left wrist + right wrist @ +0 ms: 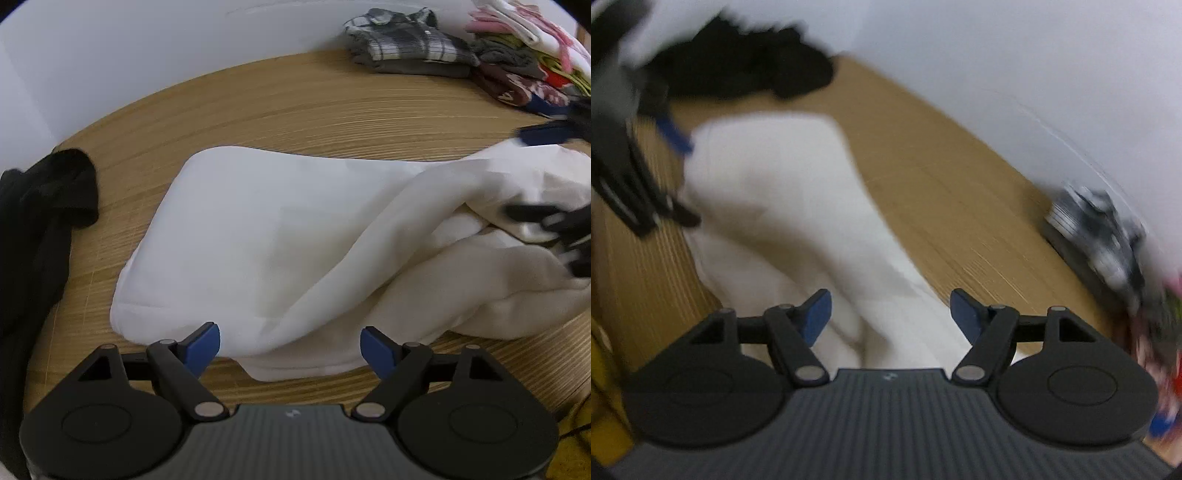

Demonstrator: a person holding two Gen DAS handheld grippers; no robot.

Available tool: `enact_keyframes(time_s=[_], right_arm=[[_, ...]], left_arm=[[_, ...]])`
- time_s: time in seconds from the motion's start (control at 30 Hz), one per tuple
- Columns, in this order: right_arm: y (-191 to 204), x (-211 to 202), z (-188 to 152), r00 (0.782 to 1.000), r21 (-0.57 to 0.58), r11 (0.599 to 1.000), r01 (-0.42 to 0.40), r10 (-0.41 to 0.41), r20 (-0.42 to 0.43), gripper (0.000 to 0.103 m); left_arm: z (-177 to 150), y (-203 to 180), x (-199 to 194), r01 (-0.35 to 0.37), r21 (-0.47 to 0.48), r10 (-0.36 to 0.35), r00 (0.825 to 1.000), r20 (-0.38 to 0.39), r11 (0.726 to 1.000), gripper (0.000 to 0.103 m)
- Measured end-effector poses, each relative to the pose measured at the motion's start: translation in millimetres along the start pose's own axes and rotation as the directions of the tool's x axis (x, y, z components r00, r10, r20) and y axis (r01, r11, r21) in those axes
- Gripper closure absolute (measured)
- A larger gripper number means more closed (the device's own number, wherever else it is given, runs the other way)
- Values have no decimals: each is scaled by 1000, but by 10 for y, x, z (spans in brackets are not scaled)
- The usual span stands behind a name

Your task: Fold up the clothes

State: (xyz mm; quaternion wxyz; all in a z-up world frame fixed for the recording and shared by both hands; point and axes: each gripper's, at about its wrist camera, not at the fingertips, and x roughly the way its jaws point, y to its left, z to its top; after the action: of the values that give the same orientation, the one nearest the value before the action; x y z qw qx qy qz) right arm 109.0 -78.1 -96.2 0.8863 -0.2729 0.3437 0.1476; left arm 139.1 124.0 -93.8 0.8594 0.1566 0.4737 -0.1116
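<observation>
- white garment [258,236] fills the middle of the left wrist view, lying on the wooden table [295,99], its left part fairly flat and its right part bunched into thick rolls.
- left gripper [290,349] sits at the garment's near edge with its fingers spread wide and nothing between them; the cloth edge lies just ahead of the blue pads [201,347].
- right gripper [554,177] shows at the far right of this view, blurred, over the bunched end; whether it touches the cloth there i cannot tell.
- black garment [40,214] lies at the left, apart from the white one; a plaid shirt [402,40] and a pile of coloured clothes [517,62] sit at the back right.
- right wrist view is smeared by motion: right gripper [890,314] has fingers wide apart and empty, above the white garment [768,184].
- left gripper [646,166] appears at the left edge, beside the cloth.
- to do this step well, i judge it best to flatten the bunched end first, pinch two matching corners, one per gripper, and lift them evenly so the fold lands square.
</observation>
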Motion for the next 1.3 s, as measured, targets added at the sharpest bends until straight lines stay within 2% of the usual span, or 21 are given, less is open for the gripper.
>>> enact_keyframes(time_s=[0.17,0.23,0.27,0.3,0.4,0.47,0.5,0.53,0.6,0.63,0.77,0.83,0.9,0.97,1.07,1.1,1.17,1.2,1.23,1.27,1.3], right_arm=[[107,593,105,992,20,1000,23,-21,-127,31],[36,592,146,993,113,993,20,-7,-118,47],[-17,563,167,994,174,985,8,11,-109,78],[-85,515,189,994,242,970,-10,36,-101,85],[-228,149,207,1000,358,934,-3,7,-9,86],[-338,-171,182,998,420,907,-9,-17,58,86],[-404,-342,164,996,455,890,-21,-21,86,86],[-464,-494,141,993,484,875,-33,-24,111,86],[-559,-690,85,991,521,852,-57,-17,136,86],[-600,-750,57,990,538,841,-66,-12,140,86],[-712,-716,67,991,598,801,-31,-54,125,86],[-807,-672,278,983,590,807,26,-128,133,86],[-1011,-597,585,960,581,808,97,-231,161,86],[-1268,-530,903,923,583,800,142,-320,214,86],[-1547,-368,1384,845,557,803,215,-438,306,87],[-1585,-257,1488,826,549,803,233,-461,324,87],[-1648,66,1653,804,555,793,249,-489,338,84],[-1669,282,1698,819,564,785,255,-486,306,73],[-1674,502,1727,853,565,783,260,-461,246,65],[-1646,716,1733,892,556,787,266,-420,167,55],[-1575,877,1699,920,538,798,270,-379,102,56]], left_arm=[[-23,142,208,45,9,-45,999,5,999,17],[-21,167,257,53,16,-53,998,18,998,16],[-14,169,272,41,26,-42,999,32,999,16],[-7,170,288,29,36,-30,999,45,999,15],[12,173,329,-9,65,3,996,91,998,10],[17,162,321,-39,93,25,989,147,995,13],[20,159,311,-48,108,28,984,176,993,32],[30,165,286,-38,125,13,980,200,991,59],[108,223,220,-6,115,-20,976,217,993,78],[155,265,176,18,101,-41,973,228,995,84],[532,459,-40,62,53,-75,955,288,997,89],[827,575,-143,41,67,-62,934,351,997,89],[1156,697,-272,8,81,-42,902,429,997,89],[1490,801,-397,-45,70,3,866,500,997,89],[1895,923,-514,-180,37,121,785,607,983,87],[2003,948,-499,-230,20,167,761,627,973,85],[2197,995,-326,-326,-16,265,738,621,945,67],[2258,1026,-184,-361,-26,307,749,587,932,46],[2270,1072,-34,-377,-31,333,772,542,926,35],[2221,1123,89,-370,-33,337,802,494,928,36],[2108,1173,183,-343,-29,319,835,448,939,36]])
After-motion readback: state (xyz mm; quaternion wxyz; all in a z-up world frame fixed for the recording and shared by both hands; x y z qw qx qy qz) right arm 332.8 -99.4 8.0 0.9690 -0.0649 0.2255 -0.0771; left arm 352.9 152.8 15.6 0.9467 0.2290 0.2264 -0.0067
